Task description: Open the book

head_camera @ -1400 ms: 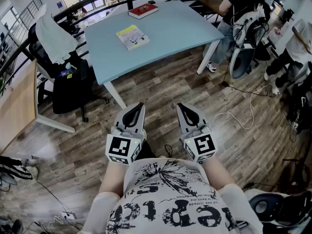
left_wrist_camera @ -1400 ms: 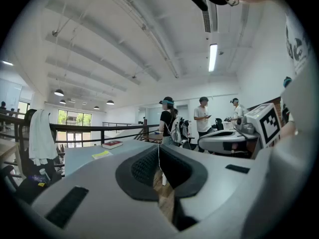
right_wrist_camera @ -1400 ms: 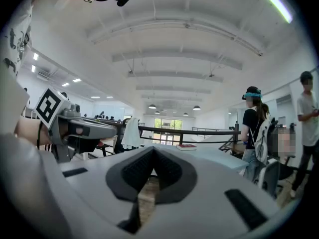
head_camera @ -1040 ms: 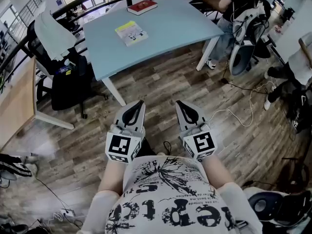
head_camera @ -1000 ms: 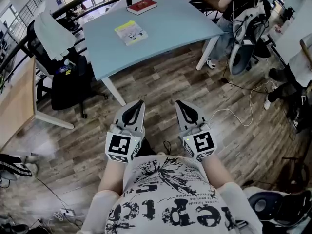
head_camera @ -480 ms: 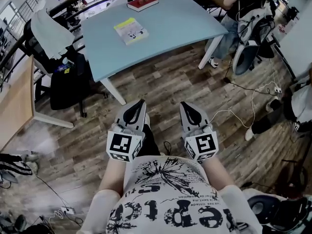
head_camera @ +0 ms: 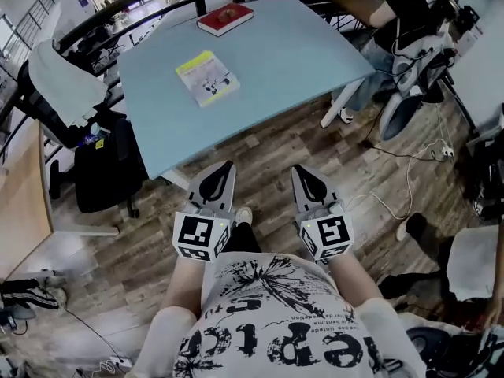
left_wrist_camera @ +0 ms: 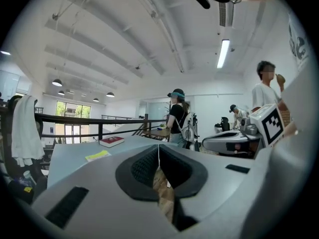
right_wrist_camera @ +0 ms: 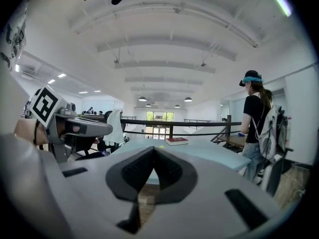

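Note:
A closed book with a yellow and white cover [head_camera: 207, 78] lies on the light blue table [head_camera: 268, 61], and a closed red book [head_camera: 225, 18] lies near the table's far edge. My left gripper [head_camera: 225, 166] and right gripper [head_camera: 301, 170] hover side by side over the wooden floor, just short of the table's near edge. Both are shut with nothing between the jaws. In the left gripper view the shut tip [left_wrist_camera: 159, 146] points at the table, with the yellow book [left_wrist_camera: 98, 156] and the red book [left_wrist_camera: 111, 141] ahead to the left. In the right gripper view the red book [right_wrist_camera: 177, 141] shows beyond the tip [right_wrist_camera: 153, 148].
A black office chair [head_camera: 102, 164] with a white cloth [head_camera: 57, 73] over it stands left of the table. A person with a backpack [head_camera: 409, 22] sits at the right, beside another chair [head_camera: 405, 105]. Cables [head_camera: 409, 164] run over the floor at the right. A railing [head_camera: 157, 6] runs behind the table.
Both grippers and the person holding them have moved forward towards the table, whose near edge now lies just ahead of the tips. Both stay shut.

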Demonstrator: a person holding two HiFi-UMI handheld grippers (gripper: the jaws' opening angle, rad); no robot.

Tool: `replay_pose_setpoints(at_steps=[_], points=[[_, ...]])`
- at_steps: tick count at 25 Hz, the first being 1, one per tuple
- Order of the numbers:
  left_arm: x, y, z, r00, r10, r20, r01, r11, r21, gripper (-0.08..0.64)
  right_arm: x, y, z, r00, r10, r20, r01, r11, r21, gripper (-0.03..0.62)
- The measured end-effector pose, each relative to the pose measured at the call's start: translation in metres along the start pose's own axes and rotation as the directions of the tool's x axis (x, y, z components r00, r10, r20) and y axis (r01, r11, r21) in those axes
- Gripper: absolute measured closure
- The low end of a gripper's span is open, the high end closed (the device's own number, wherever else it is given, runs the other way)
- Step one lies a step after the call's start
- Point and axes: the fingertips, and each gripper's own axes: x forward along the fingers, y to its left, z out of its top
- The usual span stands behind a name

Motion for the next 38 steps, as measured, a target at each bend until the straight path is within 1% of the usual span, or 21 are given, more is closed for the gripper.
replay_pose_setpoints(at_steps=[8, 11, 16, 19, 22, 24, 26, 29, 31, 34, 36, 38], points=[[0.105, 0.1, 0.028, 1.0, -0.019, -0.004, 0.019, 1.0, 0.015, 0.538, 0.134, -0.05, 0.032, 0.999, -0.044, 0.014, 0.043, 0.999, 0.012, 0.581], [0.132, 0.127, 0.032, 1.0, -0.02, -0.01, 0.02, 1.0, 0.015, 0.54, 0.172, -0.064, 0.039, 0.999, -0.052, 0.015, 0.051, 0.998, 0.024, 0.581], [0.167, 0.16, 0.028, 1.0, 0.003, -0.025, -0.003, 1.0, 0.01, 0.54, 0.227, -0.082, 0.039, 1.0, -0.027, 0.005, 0.027, 0.999, 0.026, 0.581], [0.187, 0.178, 0.024, 0.998, 0.056, -0.033, -0.056, 0.998, 0.002, 0.538, 0.258, -0.096, 0.036, 1.0, 0.014, -0.003, -0.014, 1.0, 0.019, 0.581], [0.207, 0.2, 0.024, 0.989, 0.145, -0.033, -0.145, 0.989, -0.008, 0.538, 0.295, -0.108, 0.035, 0.996, 0.089, -0.009, -0.089, 0.996, 0.006, 0.581], [0.222, 0.212, 0.025, 0.982, 0.185, -0.037, -0.186, 0.983, -0.011, 0.54, 0.32, -0.116, 0.036, 0.99, 0.139, -0.011, -0.139, 0.99, -0.004, 0.581], [0.236, 0.221, 0.026, 0.972, 0.23, -0.044, -0.231, 0.973, -0.017, 0.539, 0.343, -0.126, 0.039, 0.982, 0.189, -0.013, -0.189, 0.982, -0.018, 0.581], [0.258, 0.231, 0.025, 0.949, 0.31, -0.053, -0.312, 0.949, -0.043, 0.538, 0.374, -0.14, 0.043, 0.961, 0.277, -0.016, -0.277, 0.96, -0.044, 0.581], [0.27, 0.237, 0.022, 0.928, 0.367, -0.067, -0.371, 0.927, -0.056, 0.538, 0.394, -0.147, 0.042, 0.94, 0.34, -0.026, -0.341, 0.938, -0.054, 0.581], [0.286, 0.246, 0.011, 0.89, 0.446, -0.095, -0.453, 0.888, -0.073, 0.538, 0.421, -0.157, 0.039, 0.904, 0.426, -0.045, -0.428, 0.901, -0.068, 0.581], [0.299, 0.25, 0.0, 0.868, 0.482, -0.119, -0.493, 0.866, -0.089, 0.538, 0.437, -0.163, 0.034, 0.882, 0.469, -0.056, -0.472, 0.878, -0.076, 0.581], [0.31, 0.254, -0.013, 0.851, 0.506, -0.141, -0.521, 0.848, -0.101, 0.54, 0.45, -0.168, 0.027, 0.863, 0.502, -0.061, -0.505, 0.859, -0.079, 0.581]])
